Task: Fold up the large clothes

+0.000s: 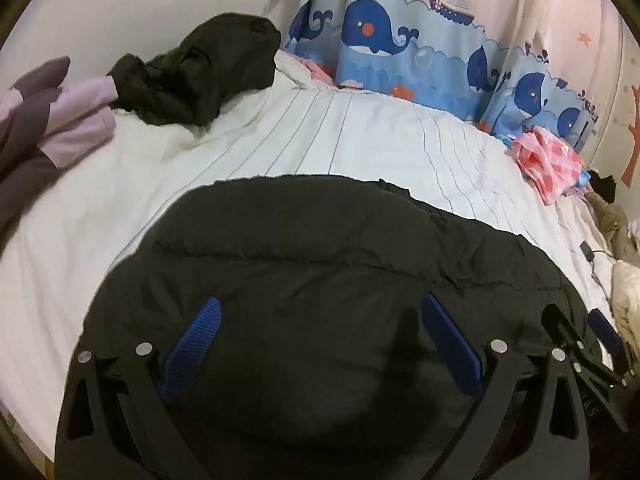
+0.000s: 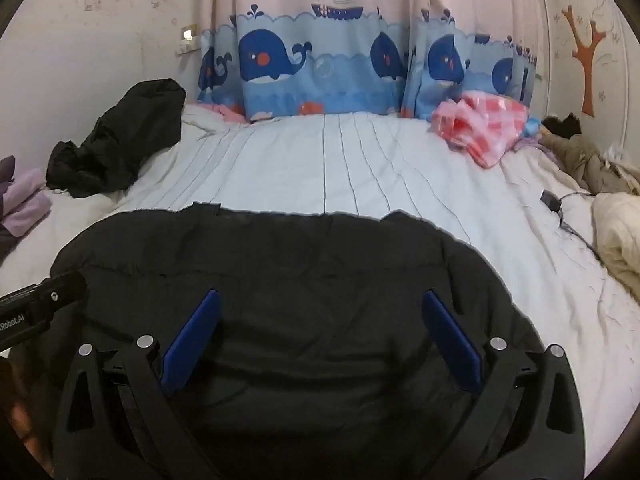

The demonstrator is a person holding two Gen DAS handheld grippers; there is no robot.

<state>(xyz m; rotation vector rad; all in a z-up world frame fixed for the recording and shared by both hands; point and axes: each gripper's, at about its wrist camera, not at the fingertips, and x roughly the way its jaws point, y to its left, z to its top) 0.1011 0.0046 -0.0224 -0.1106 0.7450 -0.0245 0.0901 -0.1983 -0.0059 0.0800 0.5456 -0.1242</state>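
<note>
- The black padded jacket [image 2: 280, 264] lies flat on the bed right under and ahead of both grippers, its long side running left to right across your view and its far edge a fairly straight line.
- Your right gripper [image 2: 320, 332] hangs over the jacket's middle; its fingers [image 2: 192, 336] stand wide apart with nothing pinched between them.
- Your left gripper [image 1: 320, 340] sits just beside it, over the jacket's left part, fingers [image 1: 192, 344] equally spread and empty.
- Neither hand is clearly nearer; I judge the next grab means reaching for an edge or corner, since the fabric below is a smooth expanse.
- The bed [image 2: 360, 168] wears a white striped cover, bare beyond the jacket.
- Further off: a crumpled black garment [image 2: 120, 136] to the left, a pink checked cloth [image 2: 480, 128] to the right, whale curtains [image 2: 320, 64] behind.
</note>
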